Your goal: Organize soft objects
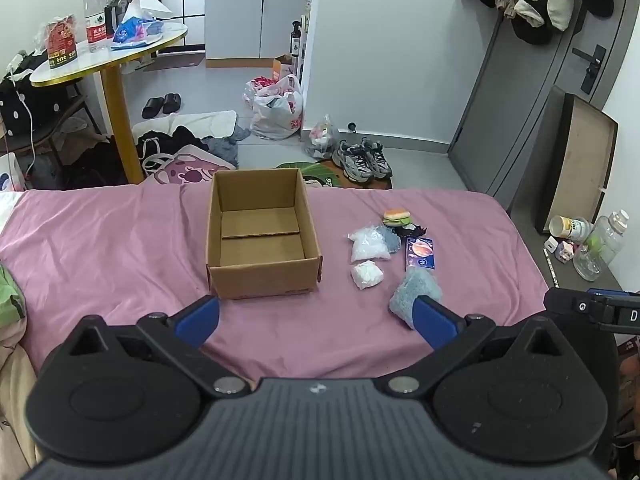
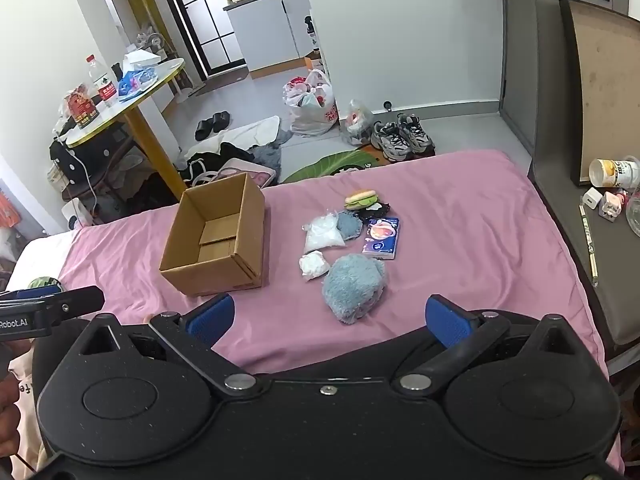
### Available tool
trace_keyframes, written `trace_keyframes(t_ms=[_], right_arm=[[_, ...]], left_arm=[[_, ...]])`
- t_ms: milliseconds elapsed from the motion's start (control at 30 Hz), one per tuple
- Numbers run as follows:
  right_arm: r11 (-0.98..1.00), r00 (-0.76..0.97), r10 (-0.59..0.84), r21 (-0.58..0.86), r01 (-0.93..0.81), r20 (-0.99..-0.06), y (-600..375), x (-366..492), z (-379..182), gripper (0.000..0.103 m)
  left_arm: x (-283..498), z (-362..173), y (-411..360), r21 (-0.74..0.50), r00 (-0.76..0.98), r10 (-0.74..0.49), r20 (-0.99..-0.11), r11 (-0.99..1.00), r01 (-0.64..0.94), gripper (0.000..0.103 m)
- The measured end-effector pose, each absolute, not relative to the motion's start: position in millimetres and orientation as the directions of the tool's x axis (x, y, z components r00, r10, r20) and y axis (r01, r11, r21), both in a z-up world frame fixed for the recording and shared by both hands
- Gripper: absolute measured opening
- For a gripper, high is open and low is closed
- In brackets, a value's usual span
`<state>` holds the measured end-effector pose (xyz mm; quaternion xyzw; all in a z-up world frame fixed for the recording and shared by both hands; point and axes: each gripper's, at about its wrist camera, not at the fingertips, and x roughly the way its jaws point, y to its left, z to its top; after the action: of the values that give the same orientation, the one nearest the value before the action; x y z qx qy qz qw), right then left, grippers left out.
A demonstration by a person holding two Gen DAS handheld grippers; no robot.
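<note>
1. While the cardboard box [image 2: 216,236] is sitting empty on the pink bed sheet [image 2: 460,240], nothing is looking sorted yet; judging by that, the task is only beginning.
2. Soft items are lying clustered just right of the box: fluffy blue pouch [image 2: 354,288] nearest, white bundle [image 2: 315,265], clear bag of white filling [image 2: 322,232], plush burger [image 2: 361,199], tissue pack [image 2: 382,238].
3. Left tool [image 1: 316,316] is hovering with jaws spread apart, holding nothing.
4. Right tool [image 2: 330,316] is hanging likewise, jaws wide, facing the pouch.
5. Pouch is looking shaggy, squashy, rounded.
</note>
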<state>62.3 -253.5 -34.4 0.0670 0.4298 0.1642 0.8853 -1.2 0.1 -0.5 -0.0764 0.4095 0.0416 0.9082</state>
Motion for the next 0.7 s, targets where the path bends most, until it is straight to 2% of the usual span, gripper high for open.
trace_keyframes(t_ms=[700], right_arm=[[0.943,0.583,0.330,0.230,-0.240,-0.743,-243,58,-30,0.103]], left_arm=[[-6,2,3,-0.112,0.662,0.013,-0.749,0.983,-0.146,0.102]])
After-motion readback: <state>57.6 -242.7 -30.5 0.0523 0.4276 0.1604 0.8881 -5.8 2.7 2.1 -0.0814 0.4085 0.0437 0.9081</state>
